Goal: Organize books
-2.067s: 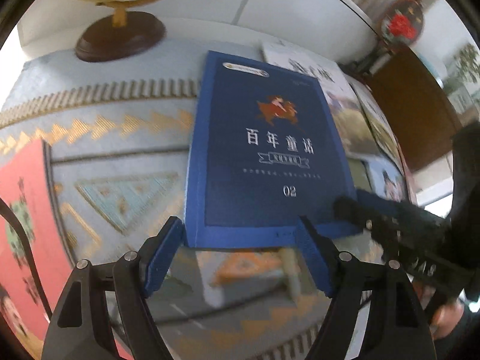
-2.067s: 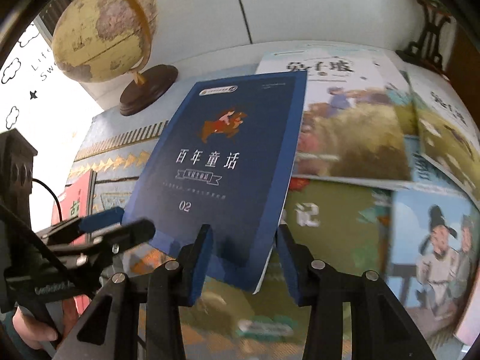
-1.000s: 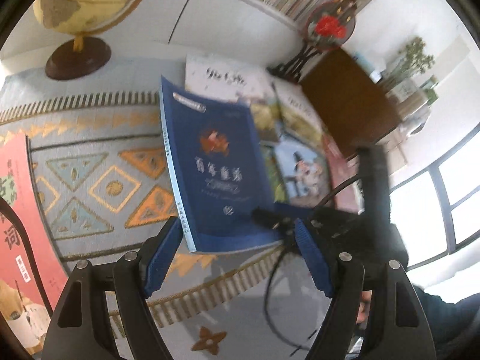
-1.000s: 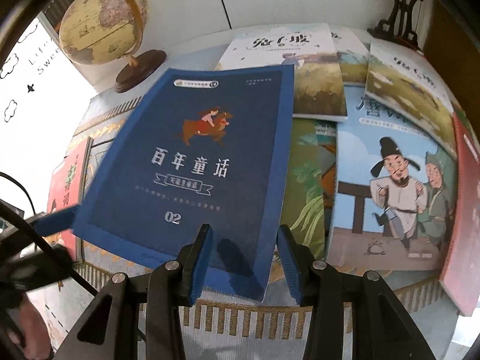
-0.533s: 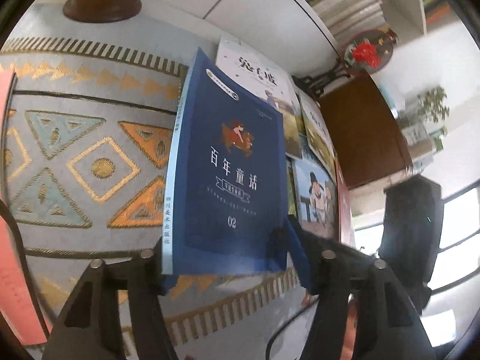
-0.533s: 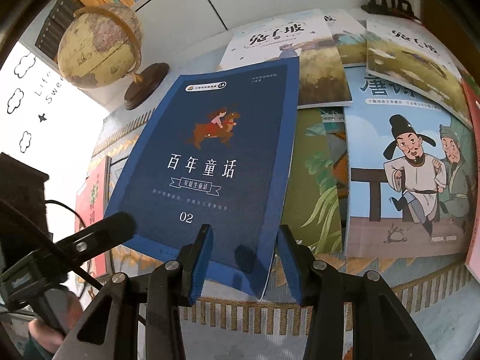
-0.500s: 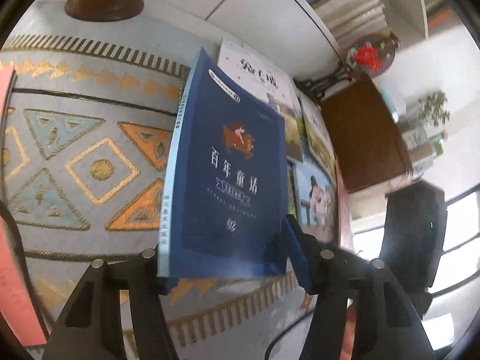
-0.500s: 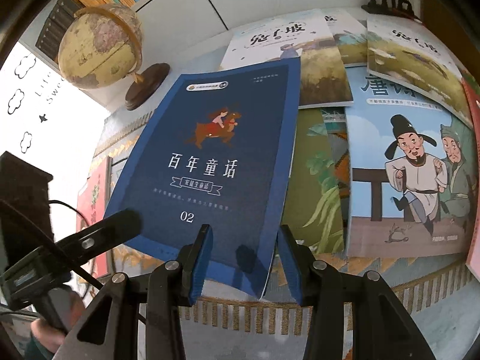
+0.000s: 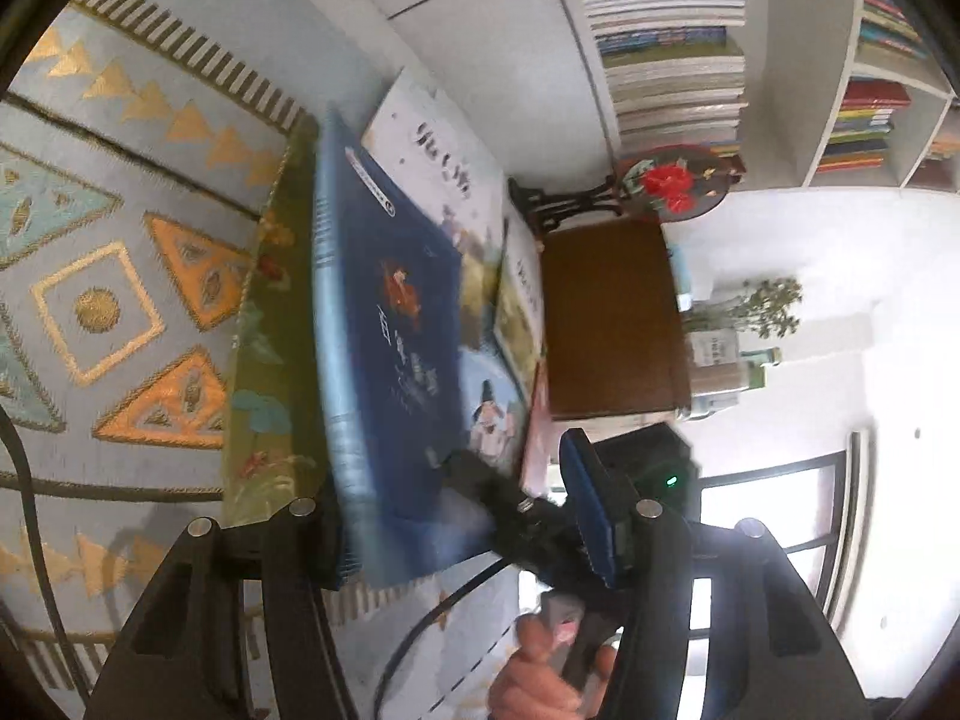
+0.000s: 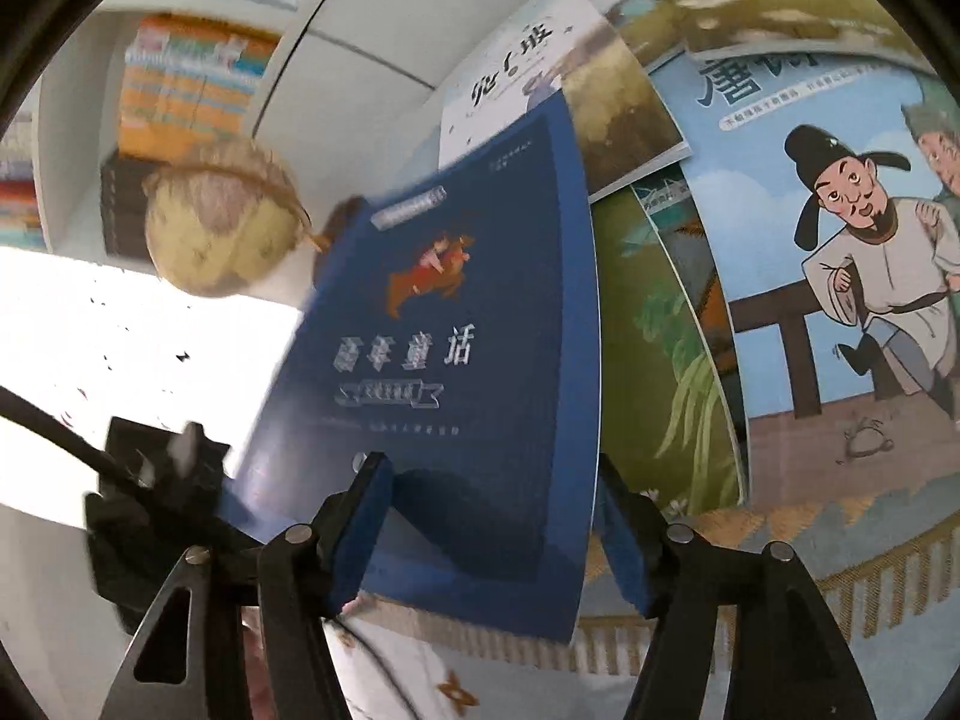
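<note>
A dark blue book point(image 9: 390, 330) with a small red rider on its cover stands tipped up on edge between both grippers, blurred by motion. In the left wrist view my left gripper point(image 9: 456, 510) has its jaws closing around the book's lower end: one finger is hidden behind the spine, while the other pad point(image 9: 585, 510) stands off the cover. In the right wrist view the blue book point(image 10: 468, 330) has its lower corner between the opening jaws of my right gripper point(image 10: 489, 474), and neither pad visibly presses on it. The right gripper point(image 9: 528, 528) and the hand holding it point(image 9: 540, 678) show beside the book.
Flat on the patterned tablecloth point(image 9: 120, 240) lie a green book point(image 10: 660, 360), a white-topped book point(image 10: 540, 60) and a pale blue picture book point(image 10: 840, 240). A globe point(image 10: 222, 222) stands at the back left. Behind are filled bookshelves point(image 9: 672, 42), a brown cabinet point(image 9: 606, 324) and a round red ornament point(image 9: 672, 180).
The blue book has swung from nearly flat to standing on edge as both grippers rolled. The left jaws have narrowed around it and the right jaws have widened.
</note>
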`<action>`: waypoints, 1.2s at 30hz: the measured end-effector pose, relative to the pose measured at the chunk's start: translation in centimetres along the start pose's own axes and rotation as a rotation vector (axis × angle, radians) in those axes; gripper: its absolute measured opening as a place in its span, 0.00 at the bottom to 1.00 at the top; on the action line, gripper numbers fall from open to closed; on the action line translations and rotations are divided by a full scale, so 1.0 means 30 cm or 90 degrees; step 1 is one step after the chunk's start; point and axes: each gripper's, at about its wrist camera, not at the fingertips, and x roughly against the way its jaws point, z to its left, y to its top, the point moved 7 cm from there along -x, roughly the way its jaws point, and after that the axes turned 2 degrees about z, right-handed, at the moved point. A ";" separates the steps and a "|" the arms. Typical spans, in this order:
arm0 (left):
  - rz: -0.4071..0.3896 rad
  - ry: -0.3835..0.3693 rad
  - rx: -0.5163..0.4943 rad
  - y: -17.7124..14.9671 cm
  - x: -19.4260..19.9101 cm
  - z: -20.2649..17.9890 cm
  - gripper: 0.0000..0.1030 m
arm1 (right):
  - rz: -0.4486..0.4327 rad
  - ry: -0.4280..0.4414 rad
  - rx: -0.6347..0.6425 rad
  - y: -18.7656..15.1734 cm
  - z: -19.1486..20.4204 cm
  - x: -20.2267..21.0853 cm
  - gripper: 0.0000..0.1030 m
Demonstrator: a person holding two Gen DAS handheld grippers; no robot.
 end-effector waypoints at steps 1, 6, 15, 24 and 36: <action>0.007 -0.002 0.011 -0.004 -0.008 0.013 0.52 | -0.001 0.010 0.000 0.001 0.007 0.004 0.54; 0.004 0.077 -0.002 -0.008 -0.005 0.060 0.52 | -0.011 -0.024 0.044 0.009 0.022 0.015 0.32; 0.012 0.369 -0.191 -0.063 -0.038 0.073 0.52 | -0.016 -0.155 0.217 -0.024 0.102 -0.009 0.27; -0.014 0.441 -0.291 -0.131 0.004 0.010 0.52 | -0.024 -0.216 0.332 -0.097 0.143 0.001 0.27; -0.035 0.433 -0.316 -0.412 0.051 -0.092 0.52 | -0.043 -0.236 0.424 -0.303 0.191 0.142 0.27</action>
